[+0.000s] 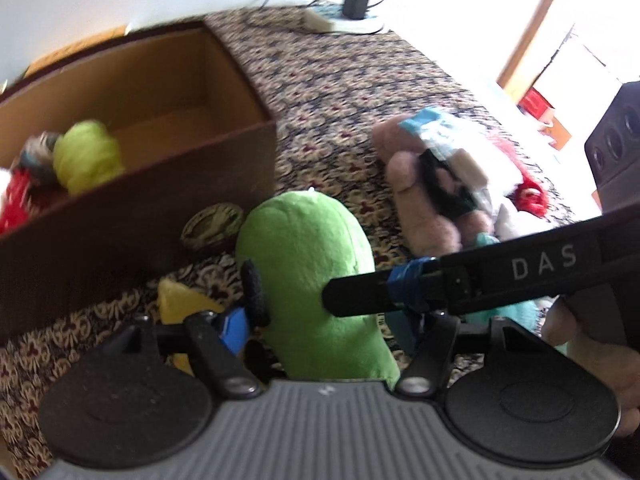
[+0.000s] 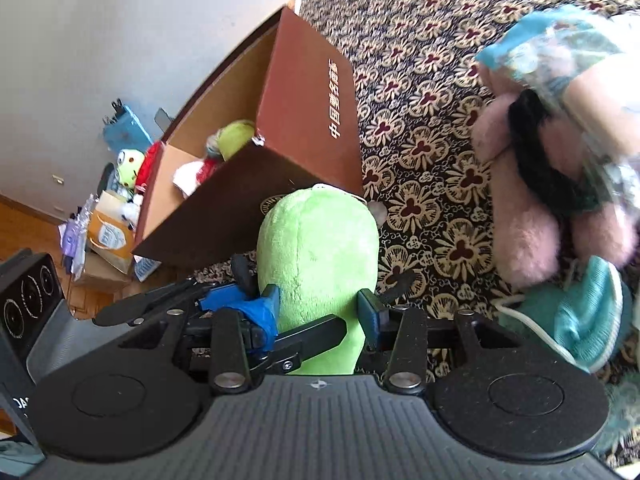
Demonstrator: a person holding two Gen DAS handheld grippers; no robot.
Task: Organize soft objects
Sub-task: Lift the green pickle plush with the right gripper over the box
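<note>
Green toy [image 2: 316,264]: squeezed between right gripper [image 2: 318,308] fingers.
Left gripper [image 1: 304,304]: clamped on same toy.
Box [image 2: 308,120]: eleven o'clock.

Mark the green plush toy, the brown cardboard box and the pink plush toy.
green plush toy [image 2: 320,240]: right wrist view, upper body.
brown cardboard box [image 2: 316,116]: right wrist view, printed side wall.
pink plush toy [image 2: 524,236]: right wrist view, lower leg.

We cannot see the lower part of the green plush toy [image 2: 318,252]; the right gripper [image 2: 318,310] covers it. In the left view a black finger crosses the toy. The box [image 1: 168,184] runs off the left edge, and its contents [image 1: 86,156] are blurred. The pink plush [image 2: 532,216] is blurred and cut off at the right.
</note>
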